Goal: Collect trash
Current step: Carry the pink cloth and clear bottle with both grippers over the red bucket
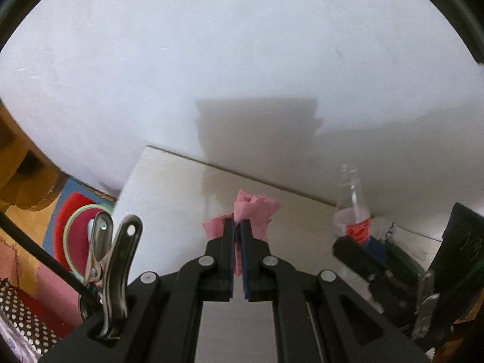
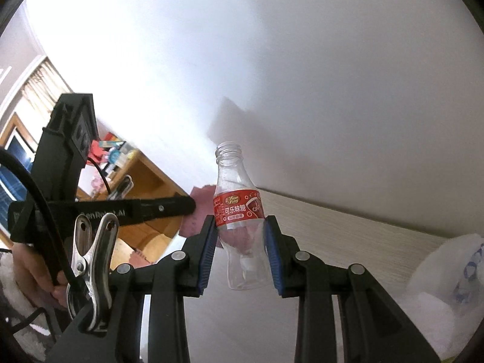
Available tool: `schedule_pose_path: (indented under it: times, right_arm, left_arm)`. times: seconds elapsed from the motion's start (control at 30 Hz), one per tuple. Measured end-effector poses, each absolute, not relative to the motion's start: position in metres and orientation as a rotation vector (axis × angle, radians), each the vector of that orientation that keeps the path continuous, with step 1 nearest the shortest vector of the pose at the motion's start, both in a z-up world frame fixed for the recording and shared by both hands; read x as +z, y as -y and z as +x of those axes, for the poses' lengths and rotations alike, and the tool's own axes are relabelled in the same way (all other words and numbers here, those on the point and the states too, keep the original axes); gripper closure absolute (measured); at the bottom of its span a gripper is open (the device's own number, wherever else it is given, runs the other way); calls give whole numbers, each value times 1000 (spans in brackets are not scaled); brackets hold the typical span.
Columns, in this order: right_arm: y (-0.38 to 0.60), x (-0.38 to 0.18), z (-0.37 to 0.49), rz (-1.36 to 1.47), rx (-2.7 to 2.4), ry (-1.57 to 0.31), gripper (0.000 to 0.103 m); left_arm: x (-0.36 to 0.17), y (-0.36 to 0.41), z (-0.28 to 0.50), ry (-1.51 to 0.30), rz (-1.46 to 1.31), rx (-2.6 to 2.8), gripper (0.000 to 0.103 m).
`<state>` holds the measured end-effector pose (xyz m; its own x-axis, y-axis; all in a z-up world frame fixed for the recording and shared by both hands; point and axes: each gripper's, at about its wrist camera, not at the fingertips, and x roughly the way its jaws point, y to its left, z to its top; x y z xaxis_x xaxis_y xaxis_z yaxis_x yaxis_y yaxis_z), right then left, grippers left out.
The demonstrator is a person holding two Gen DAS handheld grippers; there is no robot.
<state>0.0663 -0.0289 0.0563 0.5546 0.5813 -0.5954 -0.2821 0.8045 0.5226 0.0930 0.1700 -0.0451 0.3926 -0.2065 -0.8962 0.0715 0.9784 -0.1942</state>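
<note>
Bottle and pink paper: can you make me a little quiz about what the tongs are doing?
1. True or false: the left tongs are shut on the pink paper.
2. What do the right tongs hold? A) a cup B) the clear bottle C) nothing
3. What colour is the bottle's label?

Key: 1 true; 2 B; 3 red.
</note>
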Motion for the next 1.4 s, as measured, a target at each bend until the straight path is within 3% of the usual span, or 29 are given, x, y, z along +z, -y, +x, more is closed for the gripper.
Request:
schedule_pose_path:
  times: [0.57, 0.77, 1.4]
  right_arm:
    - [-46, 60, 80, 334, 702, -833, 71]
    - [-90, 74, 96, 289, 771, -817, 71]
    - [-299, 40, 131, 144, 891, -934, 71]
  left_arm:
    - [-24, -212, 101, -1143, -266, -95, 100]
    - [-16, -259, 92, -1116, -331, -29, 100]
    - [-20, -418, 77, -1104, -515, 123, 100]
